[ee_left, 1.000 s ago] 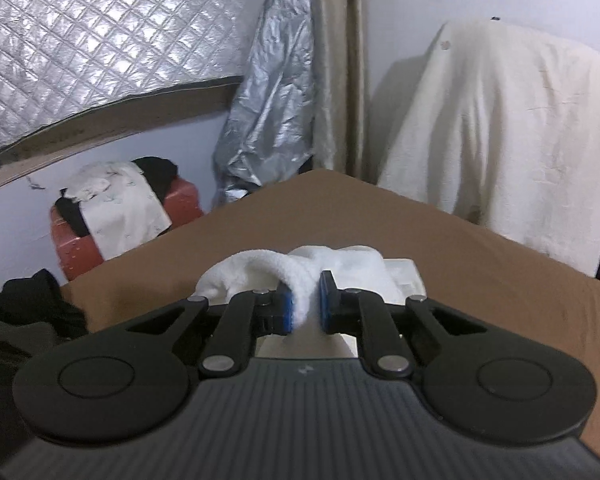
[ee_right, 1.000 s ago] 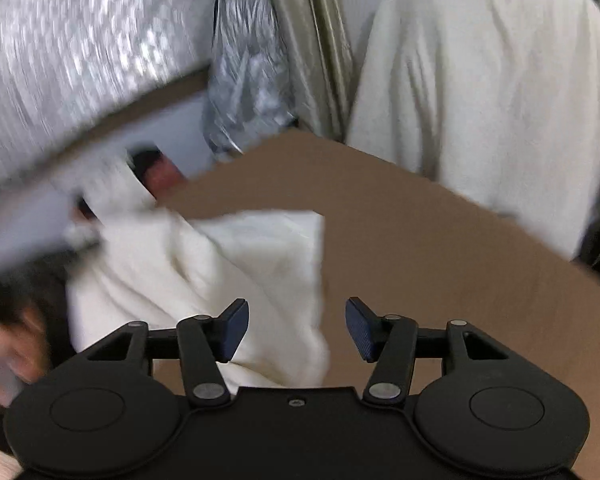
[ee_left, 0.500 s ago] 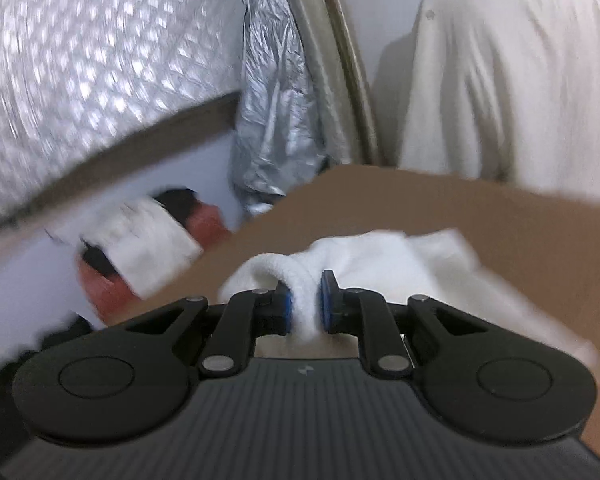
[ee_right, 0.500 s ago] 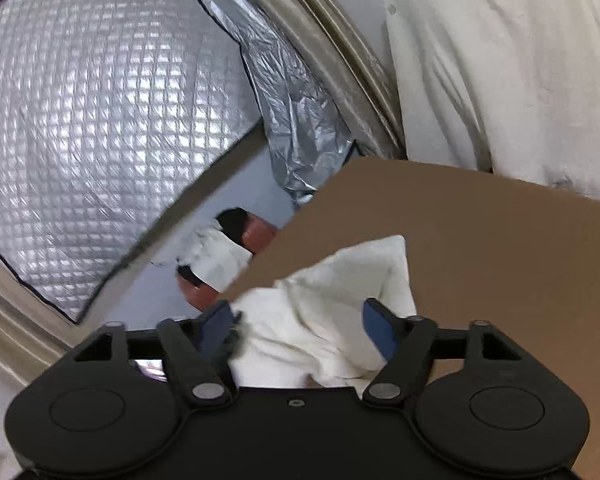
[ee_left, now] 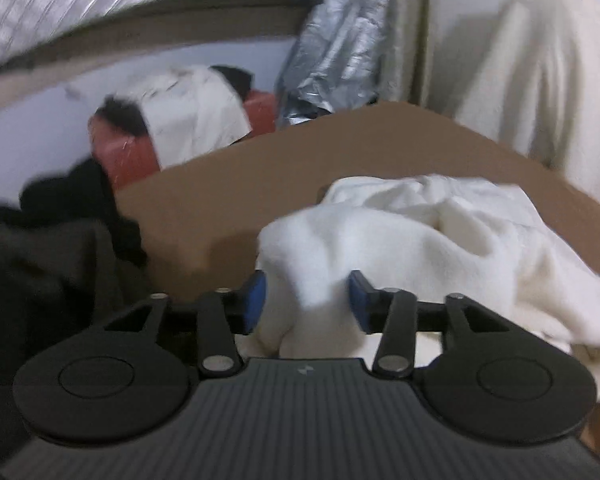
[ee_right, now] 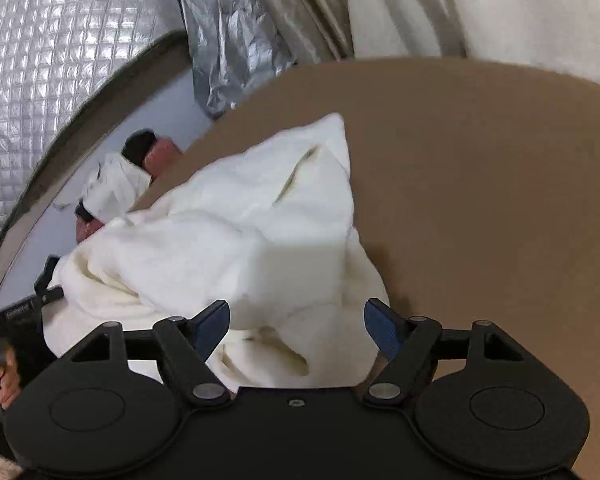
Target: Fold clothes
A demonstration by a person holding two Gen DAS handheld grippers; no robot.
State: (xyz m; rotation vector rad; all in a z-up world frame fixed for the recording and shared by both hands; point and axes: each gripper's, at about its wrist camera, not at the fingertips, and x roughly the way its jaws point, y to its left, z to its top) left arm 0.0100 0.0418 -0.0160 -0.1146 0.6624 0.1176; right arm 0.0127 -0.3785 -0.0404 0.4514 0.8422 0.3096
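The white garment (ee_right: 228,240) lies bunched on the brown table (ee_right: 480,168). The left claw (ee_left: 304,300) has just spread, cloth apparently loose between its blue pads; the right claw (ee_right: 296,326) stands spread over it.

- Soft indoor light is falling evenly, leaving both views moderately dim.
- Motion blur is smearing the left wrist view, worst over the dark clothes (ee_left: 52,264) at near left.
- Glare is bouncing off the quilted foil (ee_right: 40,80) at far left.
- Fisheye distortion is bending the brown table (ee_right: 480,180) edge and darkening the corners.
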